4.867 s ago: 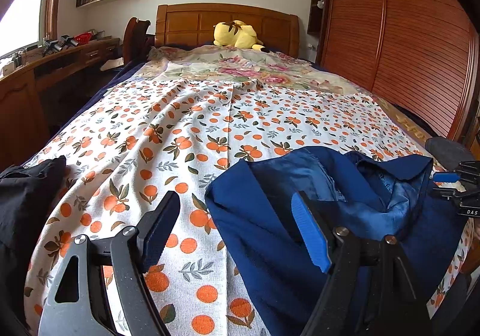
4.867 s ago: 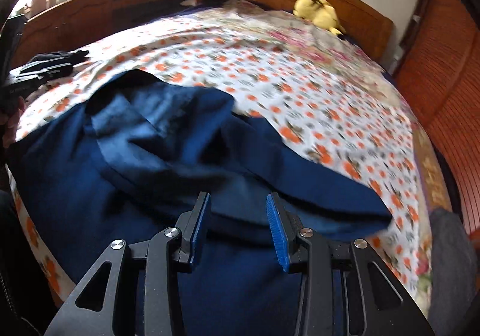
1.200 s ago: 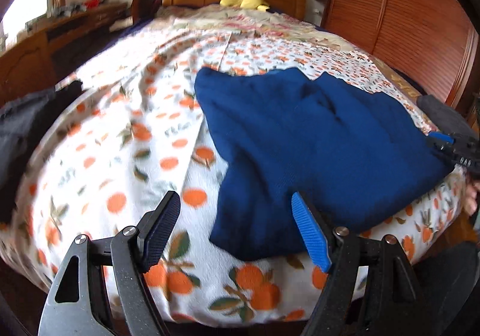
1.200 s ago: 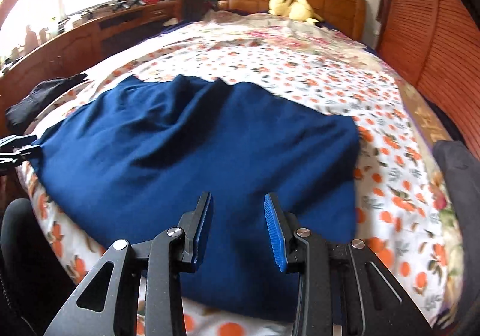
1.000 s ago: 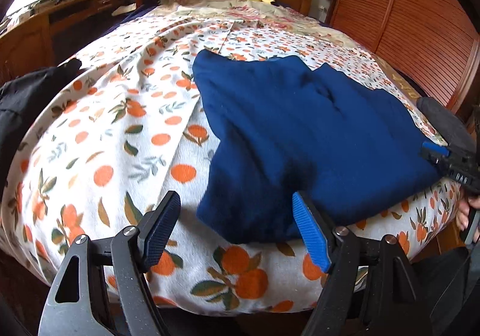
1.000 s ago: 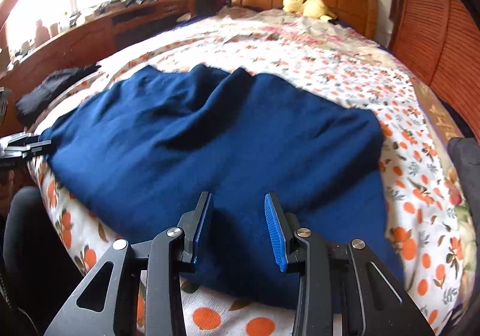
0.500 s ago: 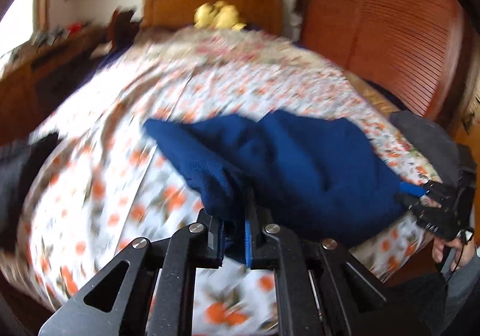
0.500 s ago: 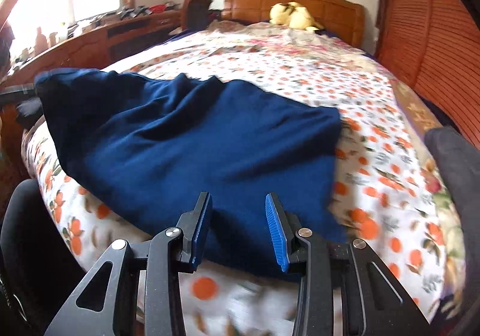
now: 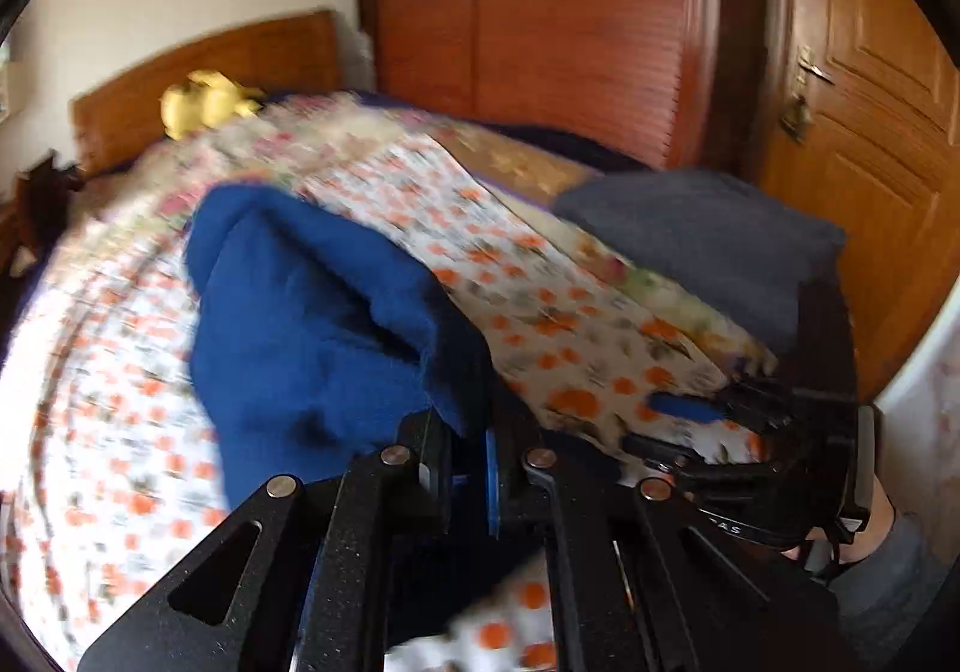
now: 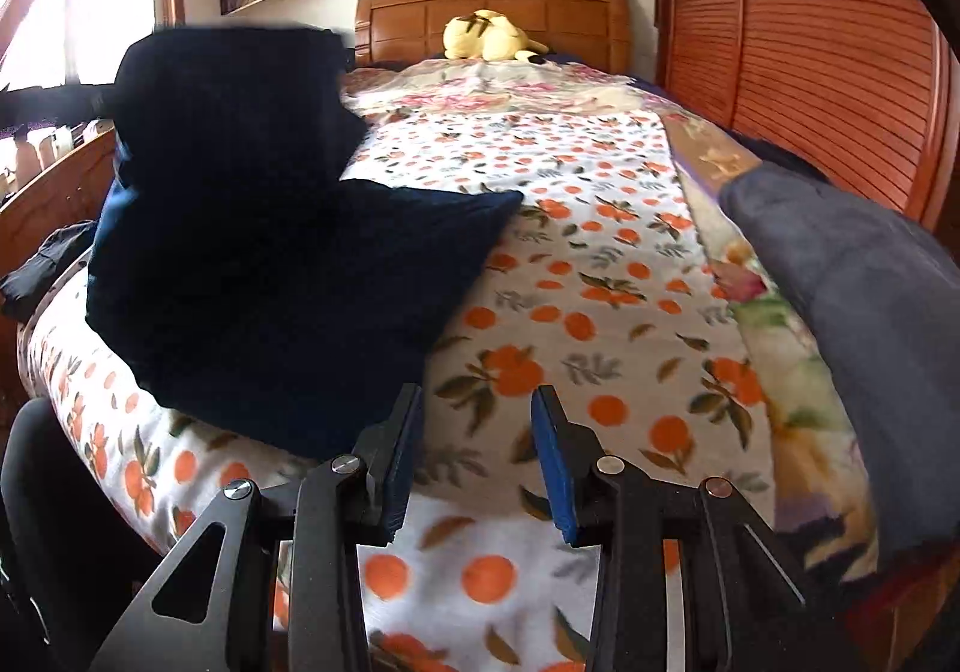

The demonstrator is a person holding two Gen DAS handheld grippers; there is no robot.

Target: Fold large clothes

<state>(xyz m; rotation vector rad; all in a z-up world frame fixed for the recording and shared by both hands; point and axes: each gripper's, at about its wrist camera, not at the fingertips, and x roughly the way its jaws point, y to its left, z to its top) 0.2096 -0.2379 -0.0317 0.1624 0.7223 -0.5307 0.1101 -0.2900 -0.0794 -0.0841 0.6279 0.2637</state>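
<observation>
a: blue garment [image 9: 312, 324] half lifted off the bed [image 10: 600, 264], why?
b: left hand-held gripper [image 9: 468, 468], clamped on its near corner, carries it over for a fold; right hand-held gripper [image 10: 474, 462] waits part-open, empty.

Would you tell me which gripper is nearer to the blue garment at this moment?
Left. The left gripper is shut on an edge of the blue garment, lifting it. The right gripper stands open over the orange-print bedspread, beside the garment and not touching it.
</observation>
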